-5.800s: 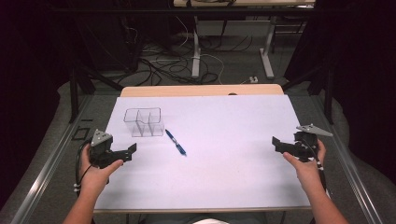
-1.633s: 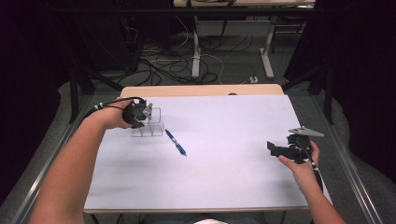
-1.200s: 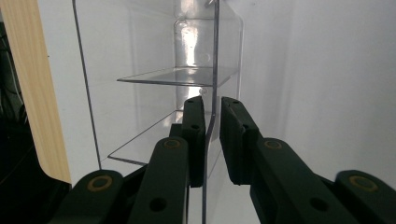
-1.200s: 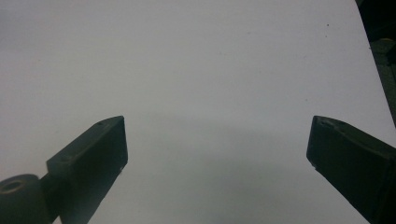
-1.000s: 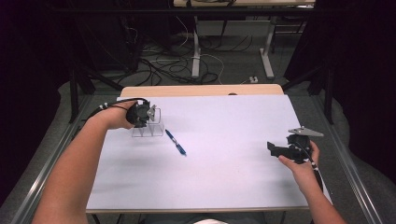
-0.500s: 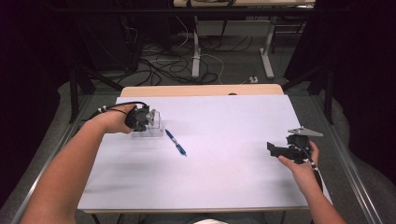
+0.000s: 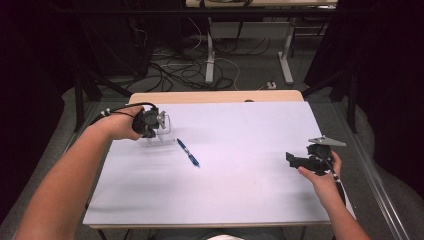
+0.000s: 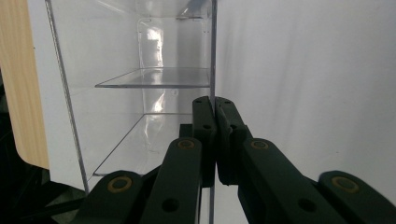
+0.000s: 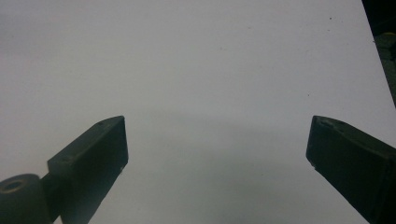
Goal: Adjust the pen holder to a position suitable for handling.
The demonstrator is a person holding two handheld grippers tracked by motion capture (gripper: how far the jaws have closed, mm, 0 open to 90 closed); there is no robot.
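At upper left of the high view, the left gripper (image 7: 156, 121) pinches a wall of the clear box (image 8: 154, 84), jaws clamped on it. A blue pen (image 7: 187, 152) lies just beside. At right, the right gripper (image 7: 296, 160) hovers, jaws wide.

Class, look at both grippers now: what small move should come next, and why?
Probably shift the clear box gently: the left gripper has its jaws shut on the box's wall. The right gripper is open over bare table, and the blue pen lies loose.
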